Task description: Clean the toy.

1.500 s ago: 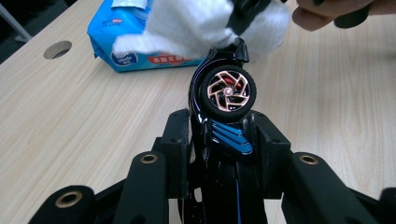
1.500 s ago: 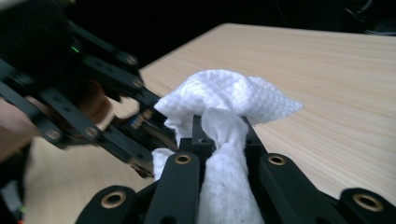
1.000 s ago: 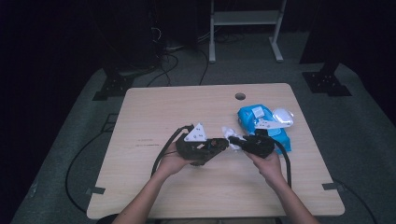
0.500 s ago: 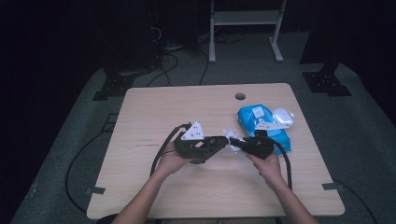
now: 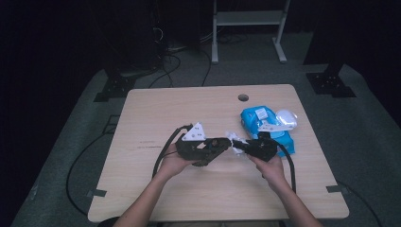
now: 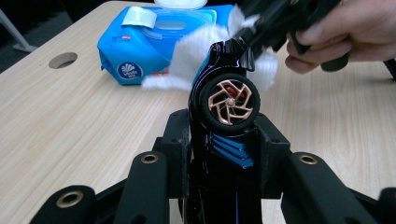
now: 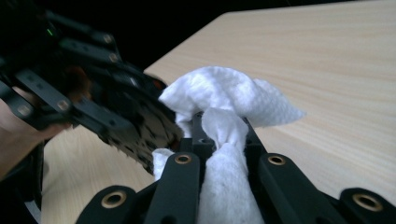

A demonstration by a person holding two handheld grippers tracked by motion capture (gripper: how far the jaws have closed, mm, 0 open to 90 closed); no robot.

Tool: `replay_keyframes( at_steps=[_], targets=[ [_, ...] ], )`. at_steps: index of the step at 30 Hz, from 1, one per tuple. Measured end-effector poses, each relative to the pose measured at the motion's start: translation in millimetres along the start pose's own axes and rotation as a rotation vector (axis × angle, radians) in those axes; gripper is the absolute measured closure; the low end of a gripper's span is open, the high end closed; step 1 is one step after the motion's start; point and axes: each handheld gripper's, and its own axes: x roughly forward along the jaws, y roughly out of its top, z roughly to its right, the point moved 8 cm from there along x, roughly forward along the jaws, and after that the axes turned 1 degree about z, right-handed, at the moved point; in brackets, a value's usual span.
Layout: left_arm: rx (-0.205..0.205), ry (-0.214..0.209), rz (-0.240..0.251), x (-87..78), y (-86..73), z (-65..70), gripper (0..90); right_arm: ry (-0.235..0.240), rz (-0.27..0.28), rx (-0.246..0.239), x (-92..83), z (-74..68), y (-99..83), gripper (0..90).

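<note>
Black-and-blue toy car [image 6: 227, 126] is clamped between my left gripper [image 6: 224, 158] jaws, held above the table [image 5: 189, 113], not resting on it. In the left gripper view the car stands on end: long axis runs along the jaws, away from the camera, one end at the far tip. One wheel with a copper-coloured spoked rim [image 6: 230, 101] faces the camera.

Right gripper [image 7: 219, 144] is clenched on a white wipe [image 7: 229, 112]; wad bunches out past the jaw tips, a strip runs back between them. In the high view the two grippers meet tip to tip near the table's middle, left gripper [image 5: 204, 147] on the left, right gripper [image 5: 257, 146] on the right, wipe [image 5: 235, 140] between them. Wipe touches the far end of the car; left gripper view shows it wrapping behind and beside that end [image 6: 196, 51].

Farther back, right of centre, a blue wipes pack [image 5: 265, 124] lies flat on the table. Its lid [image 5: 286, 117] is flipped open; can't tell what's inside from here. Beyond that, a round hole [image 5: 243, 97] near the table's far edge.
</note>
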Motion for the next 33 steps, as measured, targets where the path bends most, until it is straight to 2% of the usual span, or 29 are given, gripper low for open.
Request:
replay_keyframes(
  at_steps=[4,7,8,10,13,17,19,20,22,26,33],
  targets=[
    [0.013,0.0,-0.032,3.2,-4.0,0.9,63.2,-0.005,0.022,-0.006,-2.2,-2.7,6.7,81.9],
    [0.025,-0.002,-0.052,6.9,-5.7,2.4,63.2,0.017,0.051,-0.014,-5.8,-8.7,14.3,82.0],
    [0.032,0.001,-0.056,7.4,-5.7,2.7,63.2,-0.002,0.067,-0.046,-8.1,-15.7,19.8,82.0],
    [0.038,0.002,-0.064,10.1,-5.6,5.2,63.3,0.031,0.084,-0.038,-9.3,-21.0,22.8,82.1],
    [0.052,-0.003,-0.077,13.1,-6.1,7.5,63.4,0.041,0.081,-0.06,-8.1,-26.7,23.9,82.0],
    [0.049,0.005,-0.075,12.1,-5.5,6.2,63.5,0.019,0.065,-0.045,-9.2,-15.9,18.2,81.9],
    [0.033,0.002,-0.05,9.0,-3.4,4.6,63.5,-0.016,0.023,-0.03,-7.9,-4.6,8.7,81.9],
    [0.024,0.002,-0.034,7.7,-1.9,3.7,63.5,-0.021,0.016,-0.022,-7.4,-1.4,5.9,81.9],
    [0.026,0.011,-0.032,5.3,-1.3,1.9,63.5,-0.008,0.01,0.013,-5.3,3.3,0.2,81.9],
    [0.018,0.008,-0.028,5.3,-1.3,1.8,63.5,0.004,-0.008,0.029,-0.1,3.0,-4.2,81.9],
    [0.028,0.004,-0.021,7.4,1.6,4.5,63.7,0.036,0.031,0.048,-4.5,-3.4,2.9,82.0]
  ],
)
